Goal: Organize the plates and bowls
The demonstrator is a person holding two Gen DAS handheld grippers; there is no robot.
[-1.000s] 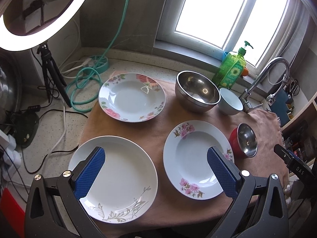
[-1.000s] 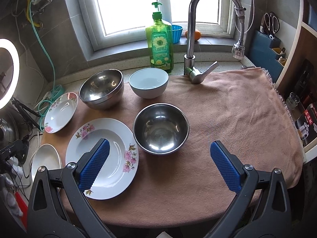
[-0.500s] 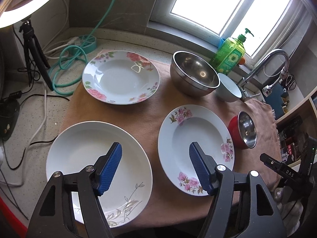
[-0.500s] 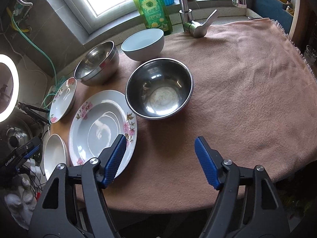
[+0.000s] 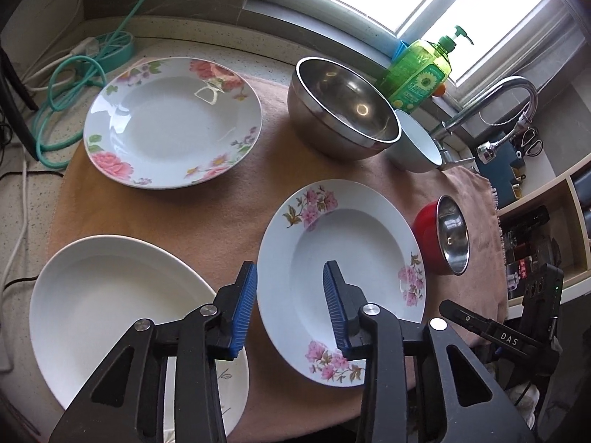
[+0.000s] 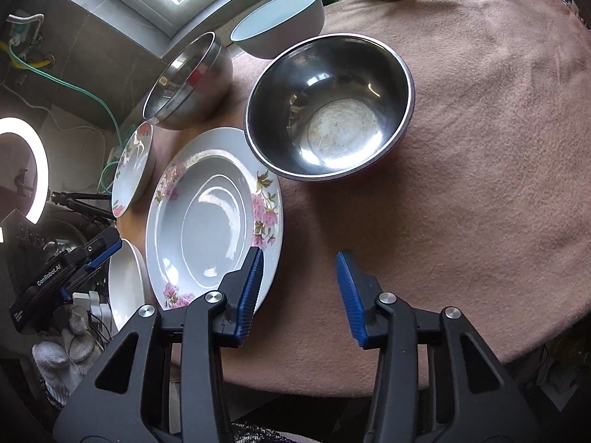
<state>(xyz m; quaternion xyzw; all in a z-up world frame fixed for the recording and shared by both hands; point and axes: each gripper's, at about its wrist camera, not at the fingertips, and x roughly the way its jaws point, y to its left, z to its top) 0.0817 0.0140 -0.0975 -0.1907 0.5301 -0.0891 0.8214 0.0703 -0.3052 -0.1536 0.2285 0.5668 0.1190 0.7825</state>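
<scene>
- Nearest, left gripper (image 5: 290, 301): jaws just closing, part-open, straddling the near-left rim of the pink-blossom plate (image 5: 343, 280); pads not yet seen to press, nothing held.
- Right gripper (image 6: 300, 288): jaws likewise just closing, part-open and empty; left pad over the near-right rim of the same pink-blossom plate (image 6: 207, 221), right pad above bare cloth (image 6: 480, 147).
- Pink-blossom plate: glazed ceramic, stiff, probably slick and chip-prone; best pinched across the raised rim, lifted level.
- Plain white plate (image 5: 110, 310): front left, partly off the cloth; same handling, rim only.
- Red-sided steel bowl (image 6: 328, 107): just beside the blossom plate; light, rigid, thin lip suited to a pinch, likely to swing.
- Rose-pattern plate (image 5: 173, 122): back left, apart from the rest; fragile, glossy.
- Large steel bowl (image 5: 343, 107): back centre; smooth, apt to slip.
- White bowl (image 5: 417, 144): touching or nearly touching the large steel bowl; heavier ceramic, wall grip.
</scene>
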